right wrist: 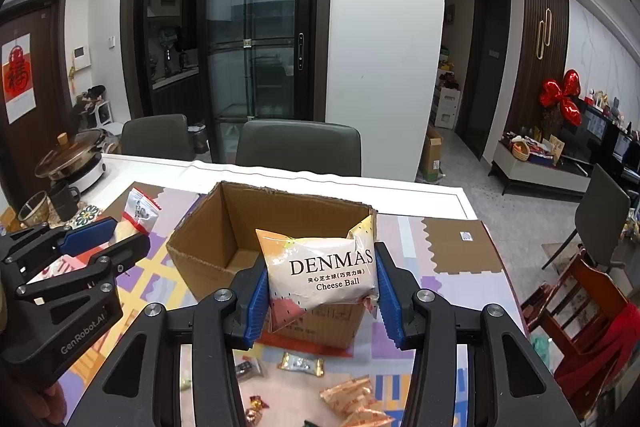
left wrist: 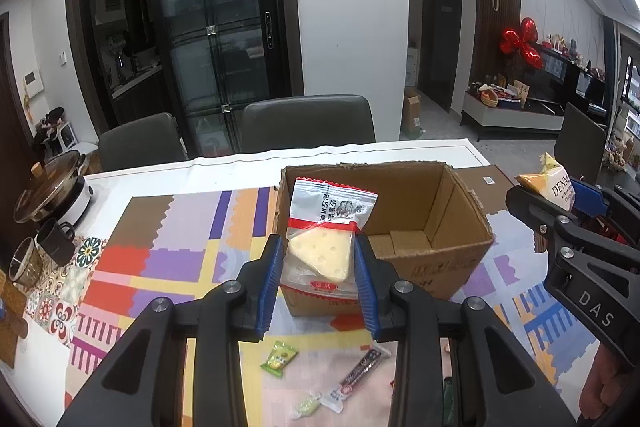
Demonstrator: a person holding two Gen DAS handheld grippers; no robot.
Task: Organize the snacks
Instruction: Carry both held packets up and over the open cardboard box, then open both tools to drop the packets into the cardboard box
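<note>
My left hand-held gripper [left wrist: 320,267] pinches the cheese-wedge packet [left wrist: 326,239] and the right hand-held gripper [right wrist: 322,287] the Cheese Ball bag [right wrist: 322,275], both at twelve o'clock before the cardboard box [right wrist: 200,247], so I'd clear its rim before releasing.

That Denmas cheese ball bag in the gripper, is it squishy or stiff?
Probably squishy: the Denmas bag looks puffed and bulges between the right gripper pads. Its glossy film may be slippery. It seems light, since it stays upright though pinched only at its sides.
</note>
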